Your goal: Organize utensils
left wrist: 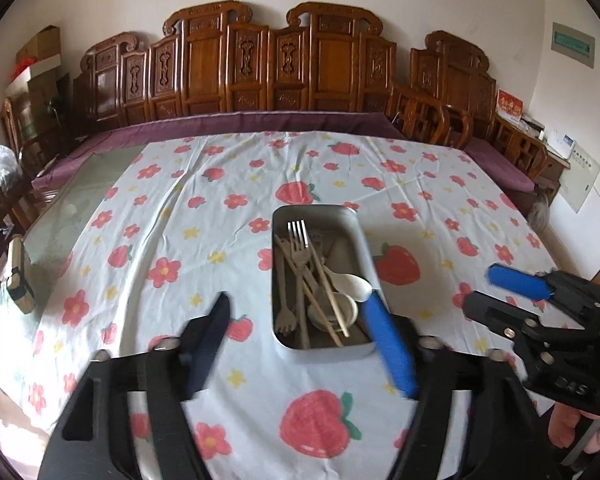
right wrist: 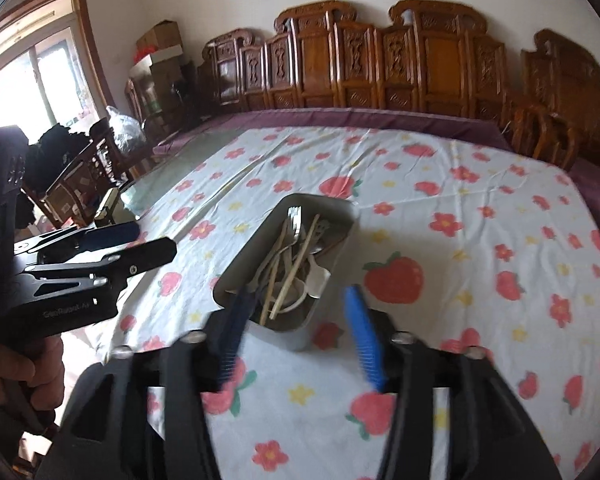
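A rectangular metal tray [left wrist: 312,209] [right wrist: 320,199] lies on the flowered tablecloth and holds a loose pile of utensils: a metal fork [left wrist: 299,236], wooden chopsticks [left wrist: 332,292], a white spoon [left wrist: 350,282] and a wooden fork [left wrist: 286,312]. My left gripper [left wrist: 296,300] hangs just before the tray's near end, open, with nothing between its fingers. My right gripper [right wrist: 298,292] is also open and empty, its fingertips on either side of the tray's near corner. Each gripper shows in the other's view, the right [left wrist: 482,288] at the right edge and the left [right wrist: 154,238] at the left edge.
The strawberry tablecloth [left wrist: 220,208] covers most of a glass-topped table [left wrist: 80,184]. A small boxy object [left wrist: 18,276] stands near the table's left edge. Carved wooden benches [left wrist: 260,60] with purple cushions [left wrist: 260,122] line the far side. A hand [right wrist: 24,368] holds the left gripper.
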Demonstrator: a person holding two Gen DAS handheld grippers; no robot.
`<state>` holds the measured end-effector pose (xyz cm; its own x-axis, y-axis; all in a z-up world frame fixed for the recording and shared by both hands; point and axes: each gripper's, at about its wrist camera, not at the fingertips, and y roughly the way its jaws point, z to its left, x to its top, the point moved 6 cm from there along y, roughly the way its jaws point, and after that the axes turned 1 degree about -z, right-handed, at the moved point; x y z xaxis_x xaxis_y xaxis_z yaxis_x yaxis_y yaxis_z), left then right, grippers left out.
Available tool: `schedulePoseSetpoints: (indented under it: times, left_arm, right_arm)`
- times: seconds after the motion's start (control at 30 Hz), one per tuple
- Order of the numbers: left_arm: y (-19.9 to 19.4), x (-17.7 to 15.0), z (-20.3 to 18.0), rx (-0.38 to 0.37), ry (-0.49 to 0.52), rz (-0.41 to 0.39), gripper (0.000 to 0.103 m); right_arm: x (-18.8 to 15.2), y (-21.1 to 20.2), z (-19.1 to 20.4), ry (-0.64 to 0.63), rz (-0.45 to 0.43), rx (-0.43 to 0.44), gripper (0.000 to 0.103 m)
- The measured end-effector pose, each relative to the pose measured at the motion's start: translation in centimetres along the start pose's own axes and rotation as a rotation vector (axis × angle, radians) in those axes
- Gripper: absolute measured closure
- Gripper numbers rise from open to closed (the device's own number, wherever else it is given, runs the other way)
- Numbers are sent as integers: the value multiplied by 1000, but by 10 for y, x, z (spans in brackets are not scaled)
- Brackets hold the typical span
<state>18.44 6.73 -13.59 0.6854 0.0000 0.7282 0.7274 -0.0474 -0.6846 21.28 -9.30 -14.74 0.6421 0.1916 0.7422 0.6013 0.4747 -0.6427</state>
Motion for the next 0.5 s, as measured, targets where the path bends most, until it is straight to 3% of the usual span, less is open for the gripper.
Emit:
schedulePoseSetpoints:
  times: [0.13,0.2,0.5]
  left_arm:
    - [-9,-9,-15,-1,15,-12,11]
    - [-15,-13,-24,1,33,-23,9]
    - [-49,-22,-49,5,36,-65,8]
  right_arm:
    - [-12,-29,-13,12,-46,-64,8]
    - [-17,-41,-19,28,-65,-82,3]
    - [-42,-91,-40,61,-116,-163,3]
